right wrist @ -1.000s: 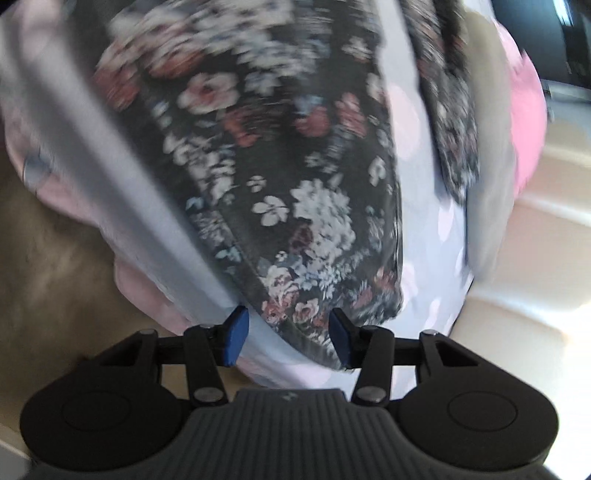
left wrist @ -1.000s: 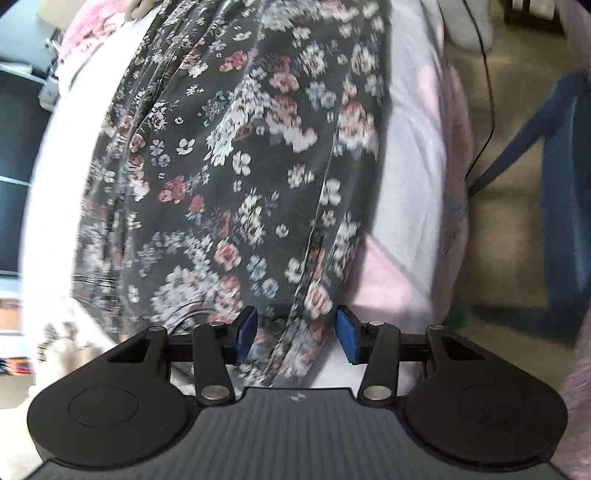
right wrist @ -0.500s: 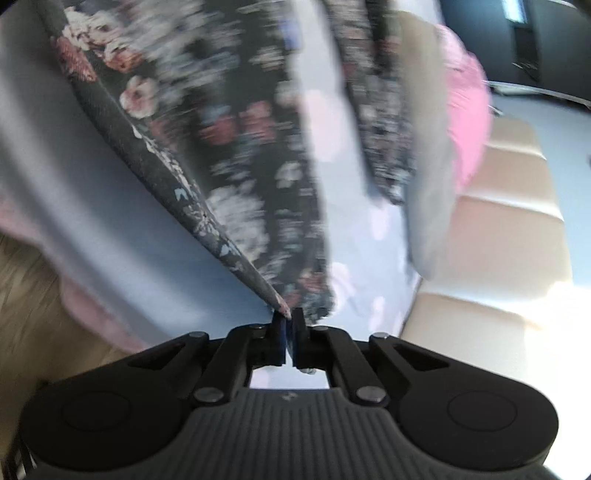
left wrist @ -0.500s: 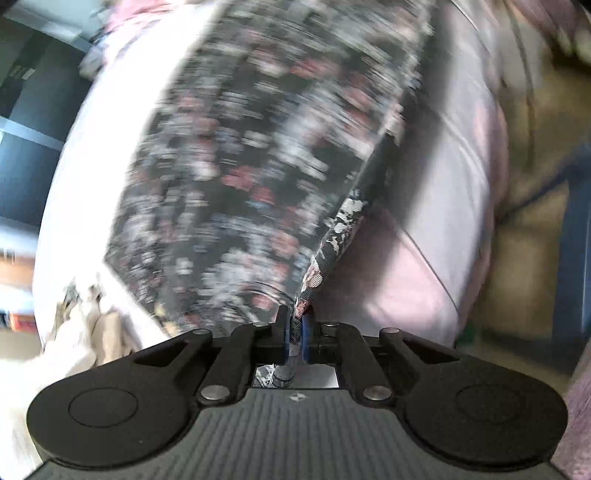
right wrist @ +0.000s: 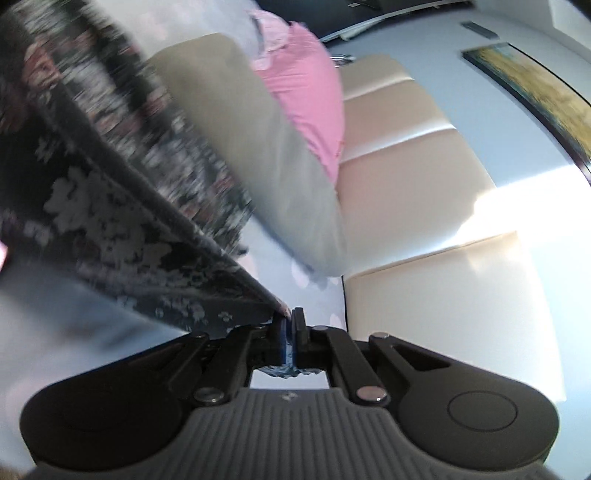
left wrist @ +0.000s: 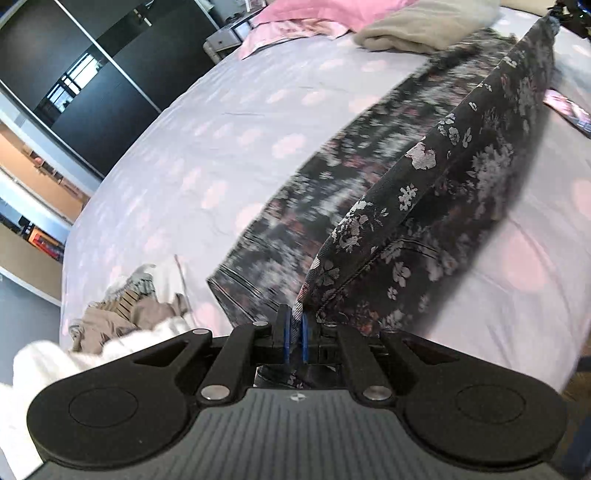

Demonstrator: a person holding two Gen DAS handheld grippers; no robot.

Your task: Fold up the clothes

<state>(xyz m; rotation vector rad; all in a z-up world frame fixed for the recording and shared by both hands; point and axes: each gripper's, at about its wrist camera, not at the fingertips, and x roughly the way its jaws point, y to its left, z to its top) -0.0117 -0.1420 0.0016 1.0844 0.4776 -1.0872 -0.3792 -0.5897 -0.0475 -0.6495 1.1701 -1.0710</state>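
A dark floral garment (left wrist: 424, 199) lies along the lilac bed sheet (left wrist: 221, 122), one long edge lifted and stretched taut. My left gripper (left wrist: 294, 334) is shut on the near corner of that edge. My right gripper (right wrist: 290, 332) is shut on the other corner of the floral garment (right wrist: 122, 206); it also shows at the top right of the left wrist view (left wrist: 570, 13). The rest of the garment rests on the bed beneath the raised edge.
A pile of beige and white clothes (left wrist: 122, 314) lies at the bed's near left. A folded grey-beige cloth (left wrist: 417, 26) and pink pillows (left wrist: 325, 14) lie at the bed's far end. A cream padded headboard (right wrist: 424, 184) stands beyond. Dark wardrobe doors (left wrist: 74, 74) stand left.
Both grippers were open around the garment's edge, then shut on it. They have lifted and swung the held edge over the bed, both views turning toward the pillows and headboard.
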